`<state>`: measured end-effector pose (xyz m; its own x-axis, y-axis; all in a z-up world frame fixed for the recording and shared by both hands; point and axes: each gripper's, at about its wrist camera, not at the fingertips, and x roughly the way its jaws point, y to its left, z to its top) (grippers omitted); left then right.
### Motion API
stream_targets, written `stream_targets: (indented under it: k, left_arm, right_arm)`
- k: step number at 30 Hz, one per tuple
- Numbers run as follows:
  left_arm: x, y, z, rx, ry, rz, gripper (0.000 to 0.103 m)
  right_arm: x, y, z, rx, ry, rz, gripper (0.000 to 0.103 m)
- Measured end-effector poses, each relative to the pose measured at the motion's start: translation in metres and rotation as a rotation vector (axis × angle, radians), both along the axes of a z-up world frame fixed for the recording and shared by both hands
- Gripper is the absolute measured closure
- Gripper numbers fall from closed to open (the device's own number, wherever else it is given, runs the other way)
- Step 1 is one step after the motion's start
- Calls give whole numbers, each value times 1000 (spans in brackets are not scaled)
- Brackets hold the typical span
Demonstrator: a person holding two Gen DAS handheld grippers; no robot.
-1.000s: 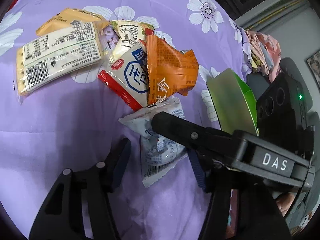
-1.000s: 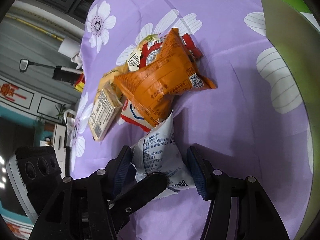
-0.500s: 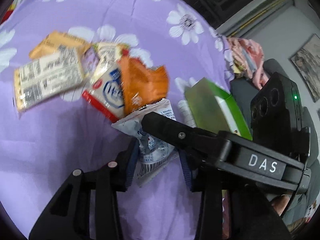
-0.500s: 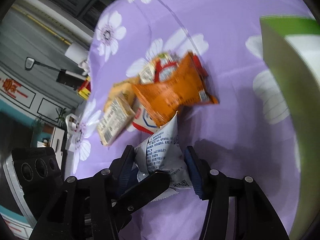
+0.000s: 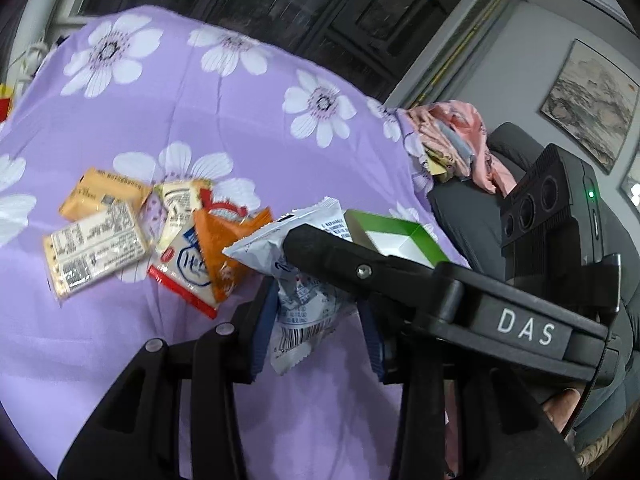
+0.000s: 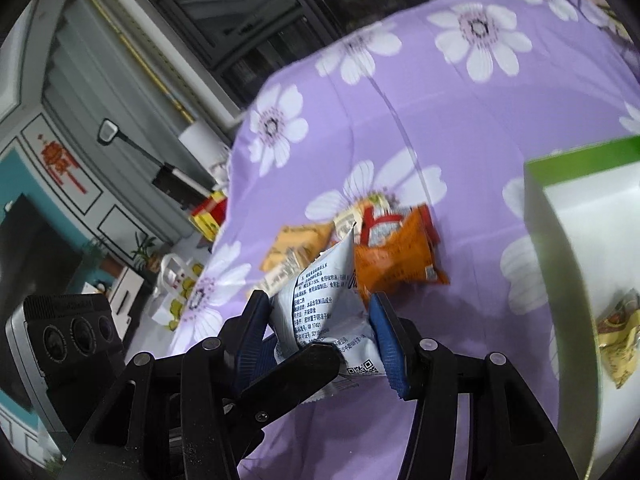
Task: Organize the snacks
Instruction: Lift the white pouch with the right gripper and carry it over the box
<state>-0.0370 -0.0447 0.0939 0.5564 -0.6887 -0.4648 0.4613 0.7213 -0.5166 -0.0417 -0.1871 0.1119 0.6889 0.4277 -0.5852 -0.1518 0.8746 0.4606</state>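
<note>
Pinching one white snack packet (image 6: 324,312) between them, my left tool (image 5: 316,316) and right tool (image 6: 316,336) hold it clear of the purple flowered worktop (image 5: 200,120). Other snacks (image 5: 132,236) lie heaped mid-worktop; the green box (image 6: 580,240) stands open beside them. Bare cloth runs to the far edge.

- We see a heap of flat snack packets (image 5: 132,236) lying on the purple flowered cloth (image 5: 224,120), left of centre in the left wrist view.
- We find the cloth bare beyond the heap and in front of it.
- An open green-and-white cardboard box (image 6: 580,248) stands at the right, walls upright, a yellow packet (image 6: 618,340) inside.
- Between heap and box we see a bare strip of cloth.
</note>
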Motion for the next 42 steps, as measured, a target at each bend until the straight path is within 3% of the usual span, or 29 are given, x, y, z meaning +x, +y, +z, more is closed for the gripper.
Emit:
stream_targets:
  k: [7, 30, 42]
  left_arm:
    - [-5, -2, 5, 11, -46, 3, 63]
    - [-9, -6, 9, 0, -72, -10, 63]
    - [-4, -52, 22, 37, -85, -122, 63]
  right_arm:
    - [-4, -1, 5, -4, -52, 12, 48]
    - [-11, -3, 9, -16, -75, 4, 48]
    - [-23, -41, 20, 22, -96, -109, 48]
